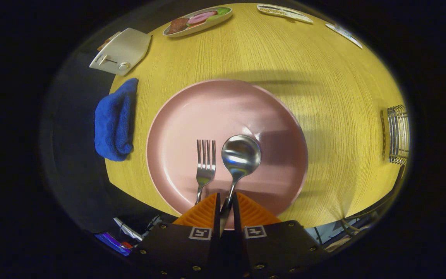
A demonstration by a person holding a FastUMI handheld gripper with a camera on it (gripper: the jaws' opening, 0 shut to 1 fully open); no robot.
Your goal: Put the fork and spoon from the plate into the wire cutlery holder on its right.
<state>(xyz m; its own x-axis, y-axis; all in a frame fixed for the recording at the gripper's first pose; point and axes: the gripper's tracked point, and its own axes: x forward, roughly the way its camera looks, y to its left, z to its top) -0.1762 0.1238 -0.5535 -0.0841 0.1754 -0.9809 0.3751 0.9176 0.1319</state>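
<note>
Tongs [226, 207] pinch the shiny steel spoon's [240, 155] thin handle — fork [205, 166] alongside, on round pink plate [223, 112].

1 fork [205, 166], 1 spoon [240, 157], 1 plate [192, 116] (pink), 1 wire holder [397, 133], 1 cloth [114, 120].

Polished metal spoon [241, 155] and fork [205, 164] gleam on a glossy plate [207, 112]; the wood-grain worktop [323, 69] looks matt, the cloth [114, 122] fuzzy.
</note>
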